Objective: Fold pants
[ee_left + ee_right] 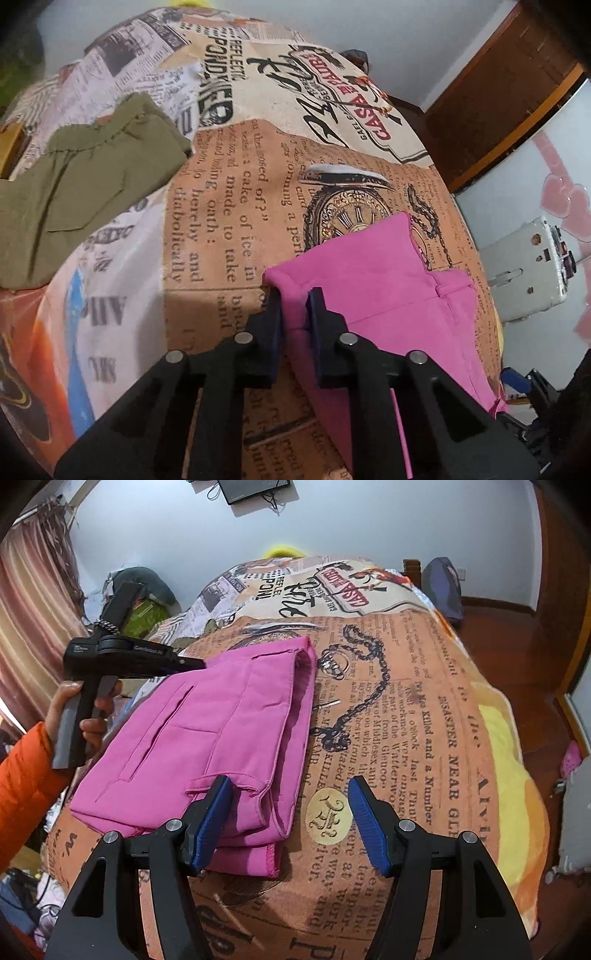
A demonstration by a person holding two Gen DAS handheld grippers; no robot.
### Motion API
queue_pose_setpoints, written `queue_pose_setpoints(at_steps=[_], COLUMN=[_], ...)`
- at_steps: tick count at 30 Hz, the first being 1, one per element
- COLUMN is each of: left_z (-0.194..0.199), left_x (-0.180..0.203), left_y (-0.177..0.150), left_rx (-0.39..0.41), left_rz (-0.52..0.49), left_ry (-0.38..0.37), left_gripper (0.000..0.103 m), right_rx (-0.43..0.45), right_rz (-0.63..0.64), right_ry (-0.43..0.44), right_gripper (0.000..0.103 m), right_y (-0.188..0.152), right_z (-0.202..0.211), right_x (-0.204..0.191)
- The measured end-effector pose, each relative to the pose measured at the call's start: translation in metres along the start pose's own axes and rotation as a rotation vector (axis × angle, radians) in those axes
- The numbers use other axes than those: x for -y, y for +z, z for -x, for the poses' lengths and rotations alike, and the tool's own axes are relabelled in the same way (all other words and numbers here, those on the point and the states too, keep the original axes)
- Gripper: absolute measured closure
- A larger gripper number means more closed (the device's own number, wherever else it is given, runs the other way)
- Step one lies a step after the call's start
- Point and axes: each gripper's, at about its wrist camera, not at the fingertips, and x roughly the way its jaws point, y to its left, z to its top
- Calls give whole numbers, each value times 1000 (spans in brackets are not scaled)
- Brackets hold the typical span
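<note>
1. My left gripper [295, 297]: fingers pressed together on a fold of the pink pants [373, 291], pinching the edge at its 12 o'clock. From my right wrist view the same tool enters at 9 o'clock, carried by my left hand [79, 716], its tip touching the far left edge of the pants.

2. My right gripper [290, 803]: fingers spread wide, holding nothing. The left pad [208, 823] sits over the near hem of the pants; the right pad [367, 827] hangs over bare bedspread. Whether the left pad touches the cloth, I cannot tell.

3. Pink pants: lying on the bedspread [424, 720], already doubled into a compact, roughly rectangular stack, layers showing at the near hem and along the right edge. In my right wrist view they run from 6 o'clock up to 11 o'clock. A slit pocket faces up.

4. Olive garment [74, 184]: a separate piece at 9 to 10 o'clock in my left wrist view, well apart from the pink pants.

5. Step in hand, by my judgement: a late fold, or the squaring-up of the finished bundle. One side is held, the other free.

6. Next move calls for: either closing my right fingers on the near hem and carrying both held edges over together, or letting go on the left if the stack is judged done. Stacked layers may slip apart if only one ply is caught.
</note>
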Motion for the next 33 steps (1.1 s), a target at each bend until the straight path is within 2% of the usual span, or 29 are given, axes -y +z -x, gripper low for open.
queue_pose_setpoints(at_steps=[3,4,7,13,14,19,21,24,29,33], left_z=[16,25,44,79,84,104,110,111,103,119], left_x=[4,8,13,5,4,-1,-2,-4,-25,-20], left_y=[-11,-19,-41,-85,-92,-127,-139,-151,-164,-163], left_rx=[33,50,87,129,135,169,186,187,123,154], left_rz=[-31,-58,-87,-13,3,96,114,92,106,55], left_ry=[71,118,193,176,168,123,129,173,206,228], left_gripper=[92,92,92,92,94,95,95,96,98,98], right_rx=[16,21,39,78,78,54,42,22,-2,-22], right_rz=[15,14,18,62,67,86,90,102,119,96], right_ry=[-14,-9,3,24,29,36,46,47,26,6], right_gripper=[42,42,42,42,42,42,42,42,42,42], right_y=[3,5,10,16,17,16,13,9,0,-4], right_z=[6,8,17,27,26,14,10,5,-3,-14], right_x=[0,0,-1,-17,-18,-30,-35,-41,-44,-34])
